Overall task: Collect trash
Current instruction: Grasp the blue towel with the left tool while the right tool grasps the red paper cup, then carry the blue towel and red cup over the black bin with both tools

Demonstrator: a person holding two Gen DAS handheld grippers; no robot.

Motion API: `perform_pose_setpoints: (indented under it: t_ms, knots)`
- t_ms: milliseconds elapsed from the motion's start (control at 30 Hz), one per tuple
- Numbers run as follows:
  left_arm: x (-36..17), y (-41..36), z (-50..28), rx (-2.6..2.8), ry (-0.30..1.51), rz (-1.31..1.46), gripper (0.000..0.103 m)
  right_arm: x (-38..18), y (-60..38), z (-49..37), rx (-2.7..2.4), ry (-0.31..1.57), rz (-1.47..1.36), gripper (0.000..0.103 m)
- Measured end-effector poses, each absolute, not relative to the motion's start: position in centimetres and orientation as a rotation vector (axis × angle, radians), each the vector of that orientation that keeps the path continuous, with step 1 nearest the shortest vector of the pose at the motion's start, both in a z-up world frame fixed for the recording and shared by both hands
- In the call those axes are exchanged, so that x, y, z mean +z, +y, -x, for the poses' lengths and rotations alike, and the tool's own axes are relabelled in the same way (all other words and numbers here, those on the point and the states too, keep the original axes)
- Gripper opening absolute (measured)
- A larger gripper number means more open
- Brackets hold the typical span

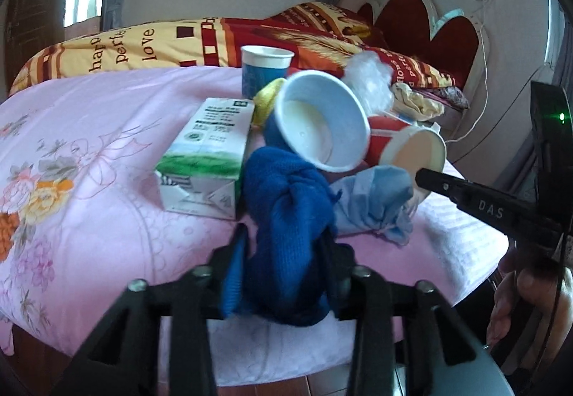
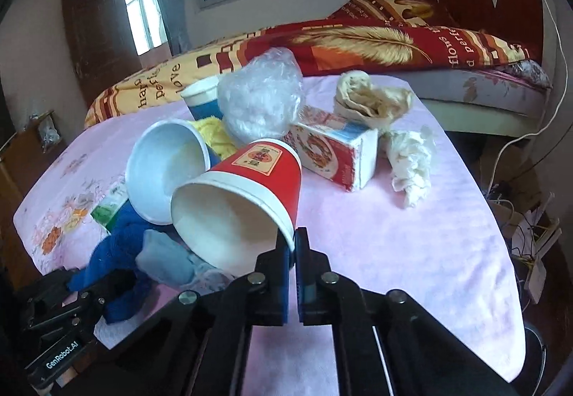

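A heap of trash lies on the pink tablecloth (image 2: 394, 245). My left gripper (image 1: 283, 245) is shut on a dark blue knitted cloth (image 1: 286, 209), which fills the gap between its fingers. My right gripper (image 2: 294, 242) is shut on the rim of a red paper cup (image 2: 258, 173) lying on its side, mouth toward me. In the left wrist view the right gripper (image 1: 426, 179) meets that red cup (image 1: 386, 138) at its rim. A blue cup (image 1: 322, 120) with a white inside leans on the pile beside it.
Around the pile are a green milk carton (image 1: 207, 152), an upright blue cup (image 1: 263, 70), a light blue rag (image 1: 372, 202), a crumpled plastic bag (image 2: 258, 98), a red carton (image 2: 333, 152), a cream cloth (image 2: 369, 95) and white tissue (image 2: 412, 163). A bed (image 2: 358, 37) stands behind; cables (image 2: 530, 231) hang at right.
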State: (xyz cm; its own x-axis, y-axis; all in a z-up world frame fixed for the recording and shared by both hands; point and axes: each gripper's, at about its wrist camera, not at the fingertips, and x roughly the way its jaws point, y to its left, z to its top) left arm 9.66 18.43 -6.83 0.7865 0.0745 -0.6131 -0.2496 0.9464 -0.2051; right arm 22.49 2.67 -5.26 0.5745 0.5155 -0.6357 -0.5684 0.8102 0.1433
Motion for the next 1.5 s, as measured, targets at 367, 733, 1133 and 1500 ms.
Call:
perform_pose_setpoints:
  t_ms: [367,733,1133,1500]
  knots:
    - [-5.3,18.8,-8.2,0.147,0.578,0.275,0.007,-4.5,2.5,-22.2,0.603,0.674,0.104,0.003]
    - [-2.9,19.4,-6.8,0.149,0.475,0.273,0.007,-2.7,-1.0,-20.6,0.566,0.631,0.071,0.003]
    - [-0.9,20.1,-6.7,0.179,0.438,0.262,0.007,-1.6,-2.6,-18.9,0.555,0.605,0.079,0.003]
    - [0.8,16.3,-8.4,0.087,0.409,0.201,0.007,-0.7,-4.8,-18.1,0.513,0.582,0.067,0.003]
